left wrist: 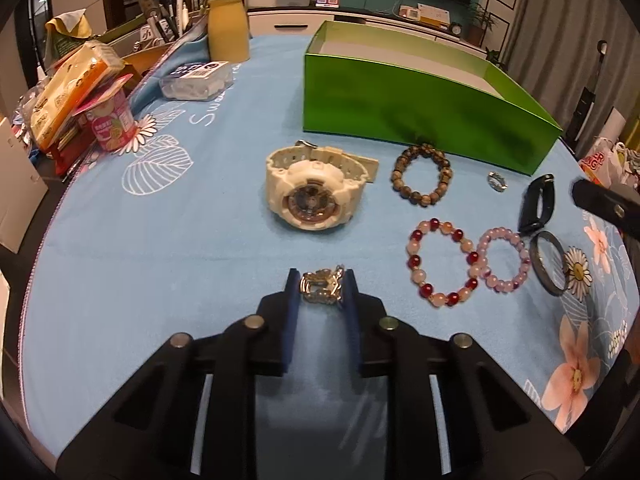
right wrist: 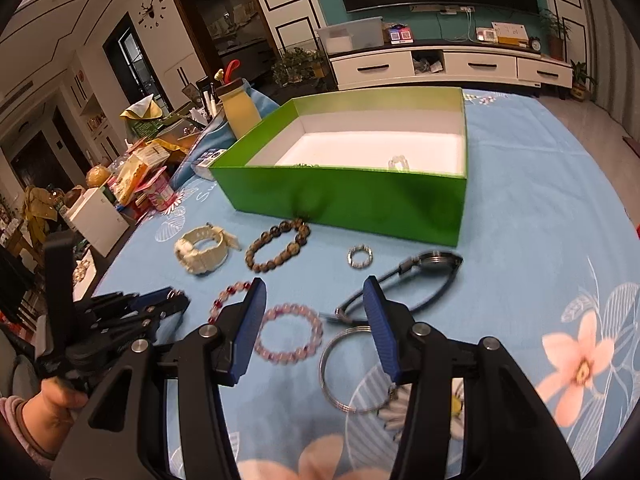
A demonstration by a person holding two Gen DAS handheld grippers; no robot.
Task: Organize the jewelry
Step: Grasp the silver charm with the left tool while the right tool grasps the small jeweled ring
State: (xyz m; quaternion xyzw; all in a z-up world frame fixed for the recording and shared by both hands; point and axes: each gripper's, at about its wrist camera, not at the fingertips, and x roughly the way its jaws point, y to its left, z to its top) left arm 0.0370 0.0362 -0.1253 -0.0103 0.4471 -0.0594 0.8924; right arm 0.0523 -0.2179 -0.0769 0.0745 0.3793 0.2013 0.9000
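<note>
left claw (left wrist: 322, 289): pinched tight on crumpled gold metal chain bracelet (left wrist: 322, 288), right at its tips
right claw (right wrist: 316, 294): half open, holding nothing, above pale purple bead bracelet (right wrist: 289, 333)

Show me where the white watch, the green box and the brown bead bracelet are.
white watch (left wrist: 310, 200): left wrist view, on its dial.
green box (right wrist: 360, 200): right wrist view, on its front wall.
brown bead bracelet (left wrist: 445, 168): left wrist view, on its right-side beads.

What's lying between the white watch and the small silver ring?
The brown bead bracelet lies between the white watch and the silver ring, touching neither. Both wrist views show it.
</note>
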